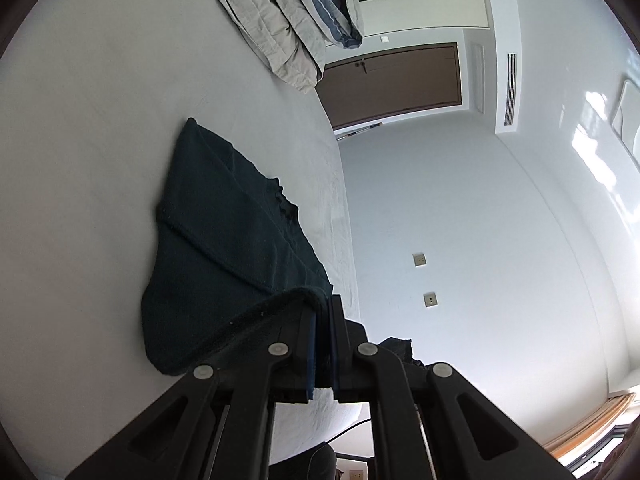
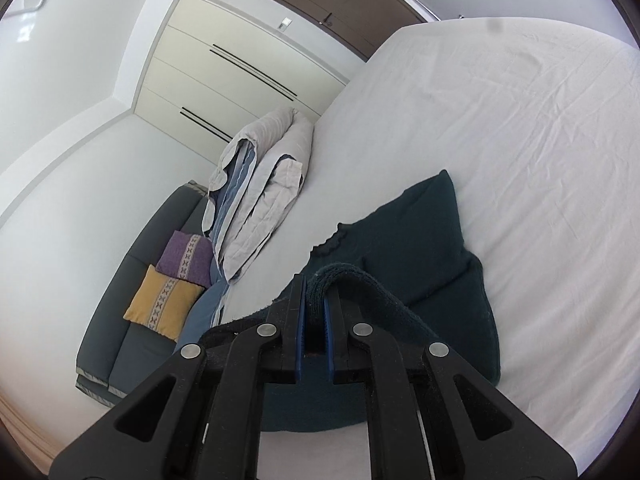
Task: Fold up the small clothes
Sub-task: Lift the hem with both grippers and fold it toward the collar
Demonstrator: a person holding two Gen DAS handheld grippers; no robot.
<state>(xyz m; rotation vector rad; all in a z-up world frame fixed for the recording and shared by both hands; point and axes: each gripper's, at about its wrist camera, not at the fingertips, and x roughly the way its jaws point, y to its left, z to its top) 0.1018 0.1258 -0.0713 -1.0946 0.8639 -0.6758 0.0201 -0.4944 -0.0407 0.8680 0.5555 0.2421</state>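
Left gripper (image 1: 323,308): black two-finger tongs with blue pads, jaws clamped on a rolled hem of the dark garment (image 1: 224,232); the hem curls over the fingertips at 12 o'clock and trails away toward 8 o'clock.

Right gripper (image 2: 316,288): same black tongs, blue pads pinched on a thick ribbed edge of the dark garment (image 2: 424,240); the edge loops over the tips and runs off toward 4 o'clock.

Garment, place: it lies on the white bed sheet (image 1: 100,120), its near edge lifted off the sheet by both tongs. In the left wrist view the body spreads from the tips out to 10 and 11 o'clock. In the right wrist view it spreads from 12 to 3 o'clock of the tips.

Garment, make: deep blue-green, nearly black, soft fuzzy knit; raised seams cross it; one pointed corner lies far from the tongs; a small scalloped trim shows along one edge.

Sheet (image 2: 500,120): white, smooth, finely creased.

Quilt (image 2: 264,192): beige, stitched, bunched into long folds with a blue striped lining, at 11 o'clock of the right tongs.

Cushions: one mustard cushion (image 2: 164,300) and one purple cushion (image 2: 186,254), both with a patterned band, on a grey sofa (image 2: 120,340) at 9 o'clock.
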